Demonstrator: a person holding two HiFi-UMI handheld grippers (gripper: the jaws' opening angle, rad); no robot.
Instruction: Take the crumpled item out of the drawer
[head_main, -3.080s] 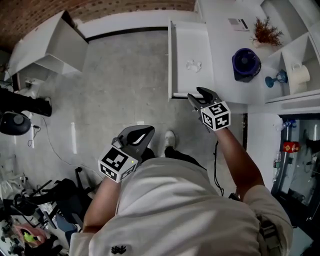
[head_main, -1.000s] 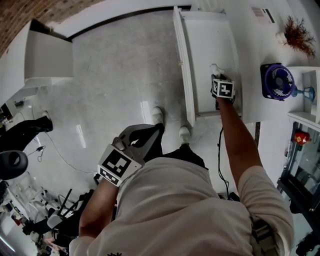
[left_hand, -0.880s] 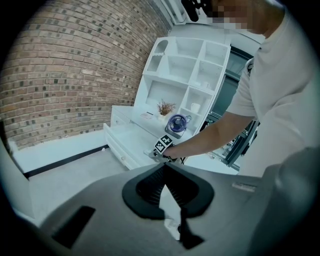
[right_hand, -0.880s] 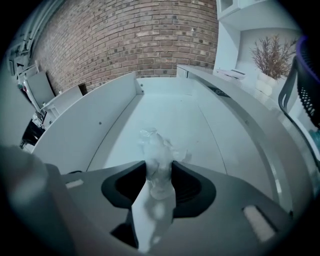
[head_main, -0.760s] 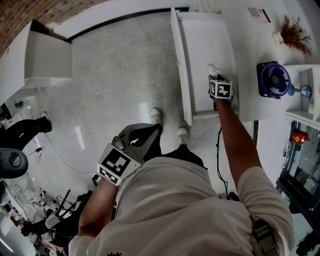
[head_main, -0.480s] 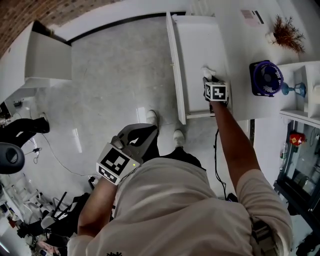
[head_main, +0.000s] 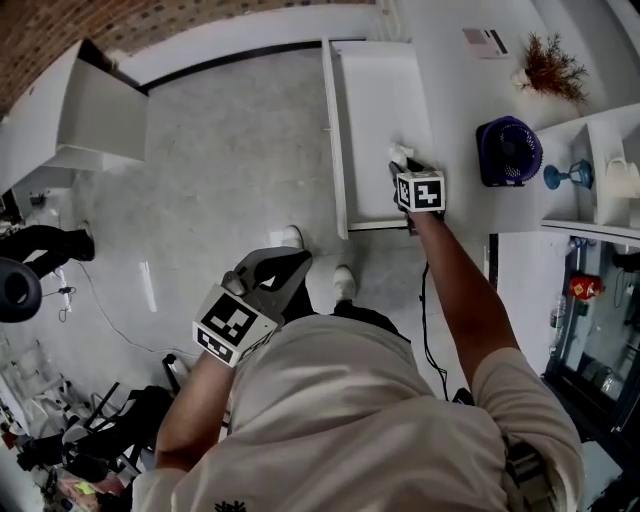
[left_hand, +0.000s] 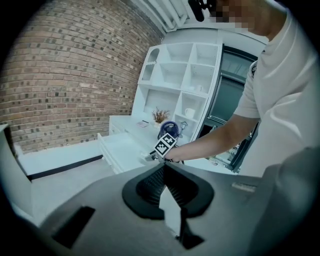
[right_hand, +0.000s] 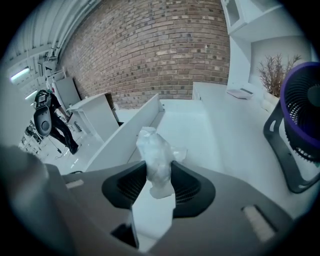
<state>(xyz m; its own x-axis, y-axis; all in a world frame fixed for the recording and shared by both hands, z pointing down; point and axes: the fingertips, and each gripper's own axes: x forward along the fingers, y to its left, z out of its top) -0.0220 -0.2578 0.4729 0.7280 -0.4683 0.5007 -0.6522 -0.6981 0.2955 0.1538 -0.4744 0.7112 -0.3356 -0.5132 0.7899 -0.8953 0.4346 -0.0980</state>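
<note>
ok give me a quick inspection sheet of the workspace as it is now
surface: white counter, mostly bare
job's things: drawer pulled open; whitish crumpled item held over it
clutter: purple fan and dried plant on the counter; dark gear heaped on the floor
grippers: right gripper shut on the crumpled item; left gripper shut, empty, held back by the person's body
cables: black cable hanging below the right forearm; thin one on the floor at left
surroundings: brick wall, white shelving, grey floor
</note>
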